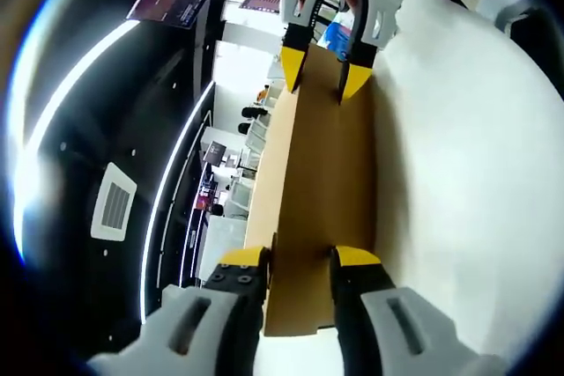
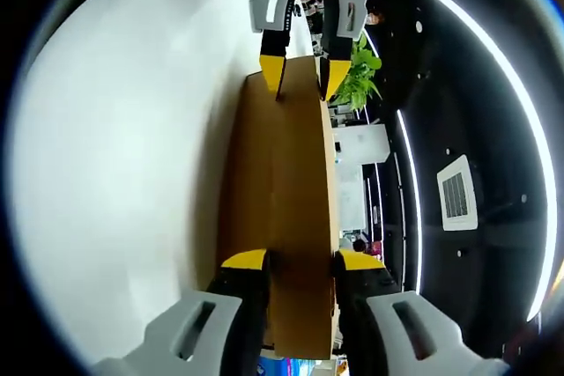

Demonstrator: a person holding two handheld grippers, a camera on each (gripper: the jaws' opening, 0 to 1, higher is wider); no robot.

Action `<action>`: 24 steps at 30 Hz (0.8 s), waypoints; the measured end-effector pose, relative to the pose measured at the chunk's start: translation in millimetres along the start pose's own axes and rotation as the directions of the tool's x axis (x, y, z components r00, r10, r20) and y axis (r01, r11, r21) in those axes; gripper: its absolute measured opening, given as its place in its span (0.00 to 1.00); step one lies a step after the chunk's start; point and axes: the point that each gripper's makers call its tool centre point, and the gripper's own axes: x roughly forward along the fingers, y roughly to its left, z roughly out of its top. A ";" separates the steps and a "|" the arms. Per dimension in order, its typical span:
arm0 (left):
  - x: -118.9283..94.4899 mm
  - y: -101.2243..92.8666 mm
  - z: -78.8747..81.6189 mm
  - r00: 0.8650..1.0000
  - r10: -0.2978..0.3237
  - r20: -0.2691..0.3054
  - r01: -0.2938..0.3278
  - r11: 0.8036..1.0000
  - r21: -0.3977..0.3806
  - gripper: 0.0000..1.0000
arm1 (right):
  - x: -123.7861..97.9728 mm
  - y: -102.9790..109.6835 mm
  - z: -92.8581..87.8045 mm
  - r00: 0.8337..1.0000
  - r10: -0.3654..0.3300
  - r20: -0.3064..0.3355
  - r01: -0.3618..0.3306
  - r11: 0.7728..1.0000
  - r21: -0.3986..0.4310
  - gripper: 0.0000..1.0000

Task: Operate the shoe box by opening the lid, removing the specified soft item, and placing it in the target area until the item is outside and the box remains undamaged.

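A brown cardboard shoe box [image 1: 322, 191] stretches lengthwise between my two grippers, and I see it as a long flat panel. In the left gripper view my left gripper [image 1: 300, 260] is shut on its near end, one yellow-tipped jaw on each side. My right gripper [image 1: 322, 81] clamps the far end from the opposite direction. The right gripper view mirrors this: my right gripper [image 2: 300, 261] holds the near end of the shoe box [image 2: 282, 191], and my left gripper [image 2: 301, 77] holds the far end. The box's inside and any soft item are hidden.
Both views are rolled sideways. A white table [image 1: 467, 182] lies along one side of the box, also the white table [image 2: 115, 156]. A dark ceiling with light strips and a vent [image 1: 113, 204] lies on the other side. A green plant [image 2: 359, 77] stands in the background.
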 end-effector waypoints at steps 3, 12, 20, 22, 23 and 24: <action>0.3 0.3 -0.8 1.000 -0.016 0.010 0.016 0.999 -0.031 0.29 | -0.2 -0.1 0.1 1.000 0.002 -0.002 -0.002 1.000 -0.001 0.29; -17.2 5.7 12.1 0.996 -0.048 0.071 0.057 0.991 -0.124 0.28 | -1.7 0.2 1.4 1.000 0.005 -0.005 -0.005 1.000 0.002 0.29; -48.7 8.2 27.1 0.955 -0.144 0.258 0.254 0.844 -0.472 0.38 | -1.8 -0.4 2.3 1.000 0.011 -0.007 -0.011 1.000 0.017 0.29; -58.7 13.3 23.3 0.950 -0.143 0.278 0.277 0.797 -0.536 0.42 | -1.7 -0.6 2.7 1.000 0.013 -0.010 -0.013 1.000 0.024 0.29; -63.6 15.9 21.4 0.947 -0.141 0.289 0.288 0.772 -0.567 0.43 | -1.7 -0.7 2.9 1.000 0.014 -0.011 -0.014 1.000 0.028 0.29; -68.2 17.2 19.7 0.946 -0.138 0.292 0.291 0.757 -0.584 0.45 | -1.8 -0.7 3.1 1.000 0.015 -0.012 -0.015 0.999 0.031 0.29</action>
